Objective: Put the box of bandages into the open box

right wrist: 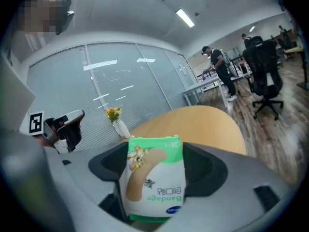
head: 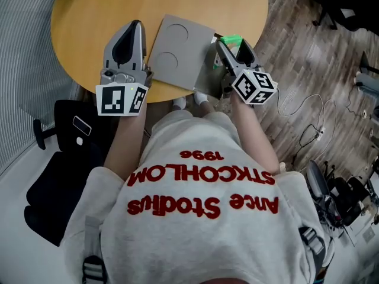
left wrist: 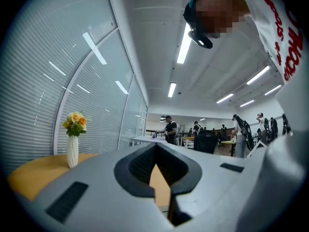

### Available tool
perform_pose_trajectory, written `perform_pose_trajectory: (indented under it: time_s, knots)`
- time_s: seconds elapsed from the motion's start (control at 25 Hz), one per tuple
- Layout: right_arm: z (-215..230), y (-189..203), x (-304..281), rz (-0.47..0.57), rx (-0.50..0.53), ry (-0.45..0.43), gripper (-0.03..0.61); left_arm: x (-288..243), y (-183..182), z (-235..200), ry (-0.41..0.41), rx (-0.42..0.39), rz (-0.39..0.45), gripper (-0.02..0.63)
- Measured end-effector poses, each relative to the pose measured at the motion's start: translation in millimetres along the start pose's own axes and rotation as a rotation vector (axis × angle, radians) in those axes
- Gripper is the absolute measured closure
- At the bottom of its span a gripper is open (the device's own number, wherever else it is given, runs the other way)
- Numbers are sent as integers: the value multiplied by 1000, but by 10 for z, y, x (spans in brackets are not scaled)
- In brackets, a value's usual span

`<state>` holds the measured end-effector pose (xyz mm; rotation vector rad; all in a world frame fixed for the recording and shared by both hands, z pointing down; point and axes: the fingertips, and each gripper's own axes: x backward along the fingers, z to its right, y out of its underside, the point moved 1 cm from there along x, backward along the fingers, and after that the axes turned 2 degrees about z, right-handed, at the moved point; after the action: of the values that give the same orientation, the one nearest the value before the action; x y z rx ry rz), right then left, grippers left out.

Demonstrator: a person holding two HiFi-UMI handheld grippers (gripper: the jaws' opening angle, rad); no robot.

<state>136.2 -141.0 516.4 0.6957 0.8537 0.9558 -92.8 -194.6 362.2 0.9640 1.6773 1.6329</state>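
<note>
My right gripper (head: 224,43) is shut on a green and white box of bandages (head: 231,39), held over the round wooden table's (head: 83,16) right edge. In the right gripper view the bandage box (right wrist: 154,182) fills the gap between the jaws, its print upside down. A flat grey box (head: 177,52) with two round marks on its top panel lies between the grippers; its inside is hidden. My left gripper (head: 136,25) rests left of the grey box. It is shut with nothing in it (left wrist: 155,146), and it shows as a grey shape (right wrist: 65,124) in the right gripper view.
A white vase of yellow flowers (left wrist: 73,144) stands on the table's far side, also visible as the vase (right wrist: 117,122). A black chair (head: 59,176) sits at my left, cables (head: 308,135) lie on the wooden floor at right. People and office chairs stand far off.
</note>
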Motion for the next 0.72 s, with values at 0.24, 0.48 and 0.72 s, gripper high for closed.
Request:
perform_pose_trajectory:
  time_s: [0.24,0.48,0.72]
  knots:
    - [169,395,35,-72,-77,121,218,16,112,-21,-8,11,-24,607]
    - [178,633,73,-136,-87,213,218,-14,139,-13,-4,20,-30,607]
    - [195,706,85,-163,-73,231,218,-19,183,-8,-2,31,-31,607]
